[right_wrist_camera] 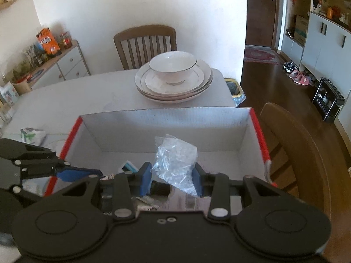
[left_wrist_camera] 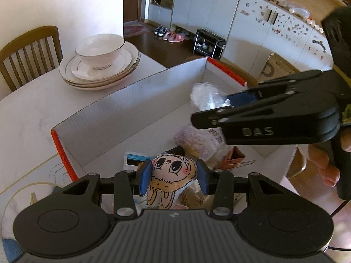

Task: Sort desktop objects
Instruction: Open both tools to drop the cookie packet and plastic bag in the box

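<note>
A white cardboard box with orange-red edges (left_wrist_camera: 122, 111) (right_wrist_camera: 166, 120) stands on the table and holds several items. My left gripper (left_wrist_camera: 174, 175) is shut on a cartoon-face packet (left_wrist_camera: 171, 175) and holds it over the near end of the box. My right gripper (right_wrist_camera: 172, 175) is shut on a clear plastic bag of small beads (right_wrist_camera: 175, 162) and holds it over the box; this bag also shows in the left wrist view (left_wrist_camera: 208, 96). The right gripper (left_wrist_camera: 219, 107) reaches in from the right in the left wrist view.
A bowl on stacked plates (left_wrist_camera: 101, 65) (right_wrist_camera: 173, 76) sits on the table beyond the box. A wooden chair (right_wrist_camera: 145, 43) stands behind the table, another (right_wrist_camera: 296, 153) to the right of the box. A small packet (right_wrist_camera: 33, 134) lies left of the box.
</note>
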The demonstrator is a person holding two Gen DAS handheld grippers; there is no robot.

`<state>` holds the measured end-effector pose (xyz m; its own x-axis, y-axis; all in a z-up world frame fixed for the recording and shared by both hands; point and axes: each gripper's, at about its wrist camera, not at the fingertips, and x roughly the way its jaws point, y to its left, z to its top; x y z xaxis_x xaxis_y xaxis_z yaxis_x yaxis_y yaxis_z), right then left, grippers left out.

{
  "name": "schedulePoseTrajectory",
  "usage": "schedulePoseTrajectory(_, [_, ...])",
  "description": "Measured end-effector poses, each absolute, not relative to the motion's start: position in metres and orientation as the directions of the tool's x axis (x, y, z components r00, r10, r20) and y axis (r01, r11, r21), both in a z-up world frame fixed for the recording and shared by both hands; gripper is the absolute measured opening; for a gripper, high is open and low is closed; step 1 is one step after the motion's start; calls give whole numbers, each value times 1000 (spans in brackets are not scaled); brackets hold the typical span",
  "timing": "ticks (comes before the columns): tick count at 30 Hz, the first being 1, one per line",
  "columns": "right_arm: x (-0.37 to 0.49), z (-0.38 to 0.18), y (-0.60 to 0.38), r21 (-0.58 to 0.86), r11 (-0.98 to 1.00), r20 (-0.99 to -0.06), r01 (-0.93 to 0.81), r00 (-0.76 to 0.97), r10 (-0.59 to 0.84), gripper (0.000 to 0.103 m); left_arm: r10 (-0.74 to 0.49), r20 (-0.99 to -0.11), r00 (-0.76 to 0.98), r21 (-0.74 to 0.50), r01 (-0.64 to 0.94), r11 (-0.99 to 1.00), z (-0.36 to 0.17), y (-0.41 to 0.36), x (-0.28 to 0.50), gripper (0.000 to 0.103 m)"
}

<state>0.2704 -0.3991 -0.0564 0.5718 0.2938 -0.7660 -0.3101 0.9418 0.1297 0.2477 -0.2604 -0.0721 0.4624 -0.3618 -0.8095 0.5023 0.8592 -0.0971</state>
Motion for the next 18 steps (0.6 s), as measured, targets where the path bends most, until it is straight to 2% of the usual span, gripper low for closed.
schedulePoseTrajectory(18, [315,-96,-376,195,932,-853,-307,416,316,39,-332,-861,385,-109,497,861,-101,-261,267,42])
